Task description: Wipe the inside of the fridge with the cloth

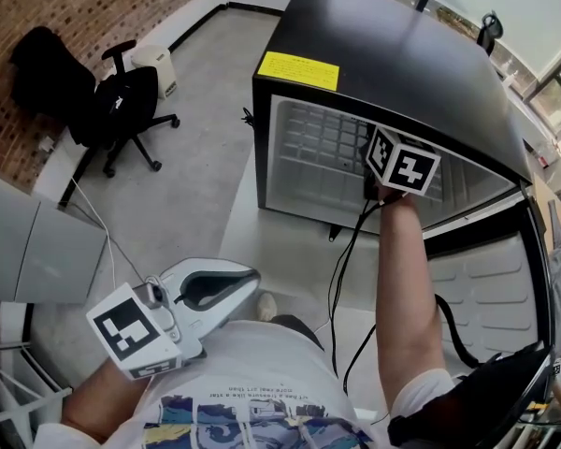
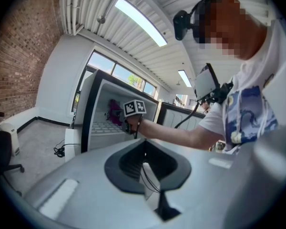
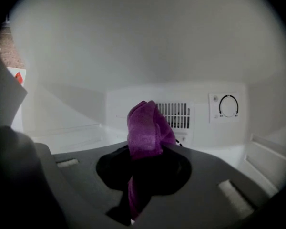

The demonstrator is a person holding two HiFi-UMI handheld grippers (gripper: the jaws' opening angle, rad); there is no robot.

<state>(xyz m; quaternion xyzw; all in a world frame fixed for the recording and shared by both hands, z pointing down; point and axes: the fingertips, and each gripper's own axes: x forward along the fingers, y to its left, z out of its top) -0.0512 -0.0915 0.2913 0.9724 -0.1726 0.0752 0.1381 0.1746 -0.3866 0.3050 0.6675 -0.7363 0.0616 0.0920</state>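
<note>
A black mini fridge stands open on the floor, its white inside facing me and its door swung out to the right. My right gripper reaches into it. From the head view only its marker cube shows. The right gripper is shut on a purple cloth, held up in front of the rear wall's vent and not touching the wall. From the left gripper view the cloth shows inside the fridge. My left gripper hangs near my body, shut and holding nothing.
A thermostat dial sits right of the vent. A wire shelf lies inside. A black office chair and a white bin stand left, by the brick wall. Black cables trail before the fridge. A black bag lies at my right.
</note>
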